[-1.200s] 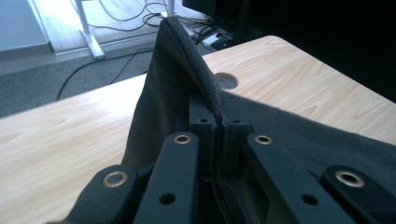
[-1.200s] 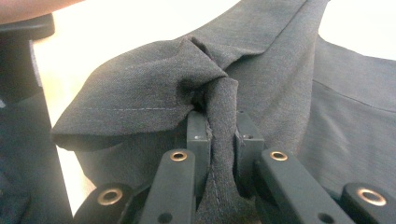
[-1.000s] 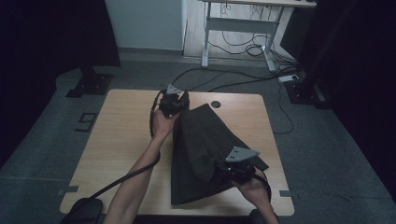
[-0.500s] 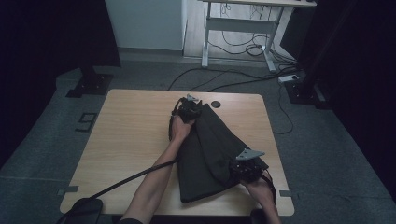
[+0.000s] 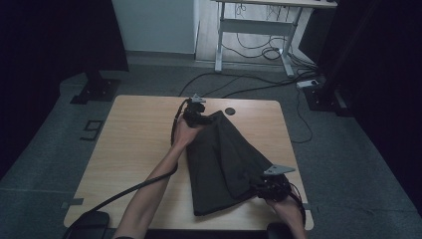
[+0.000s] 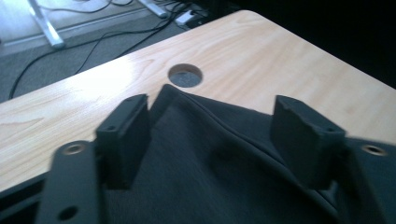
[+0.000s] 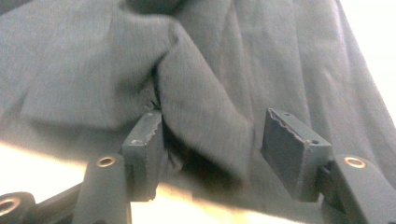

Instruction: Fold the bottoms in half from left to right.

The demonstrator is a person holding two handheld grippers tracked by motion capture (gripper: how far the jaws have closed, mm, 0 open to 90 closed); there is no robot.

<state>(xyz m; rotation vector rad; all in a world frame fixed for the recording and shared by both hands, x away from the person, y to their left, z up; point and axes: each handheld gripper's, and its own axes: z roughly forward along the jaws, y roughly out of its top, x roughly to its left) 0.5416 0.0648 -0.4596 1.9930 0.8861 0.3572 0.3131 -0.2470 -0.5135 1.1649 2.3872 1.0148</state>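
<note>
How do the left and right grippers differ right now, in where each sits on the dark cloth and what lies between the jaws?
The left gripper sits at the dark cloth's narrow far tip near the table hole; the right gripper sits at its wide near edge. Flat cloth lies under the left jaws; a raised fold stands between the right jaws. Both have just been opening and grip nothing.

Under the dark cloth (image 5: 224,164): a broad wedge of counter (image 5: 139,149) hidden, and in the right gripper view the cloth (image 7: 201,70) cut off by the top and both side edges, its outline not to be told. Left claw (image 5: 196,110) too small in the high view to read; bottom edge of the left gripper view cutting off its body, jaws just opened and standing apart over the cloth's tip. Right claw (image 7: 212,140) blurred at the jaw tips, with a fold between the just-opened jaws; contact with the pads unclear.
</note>
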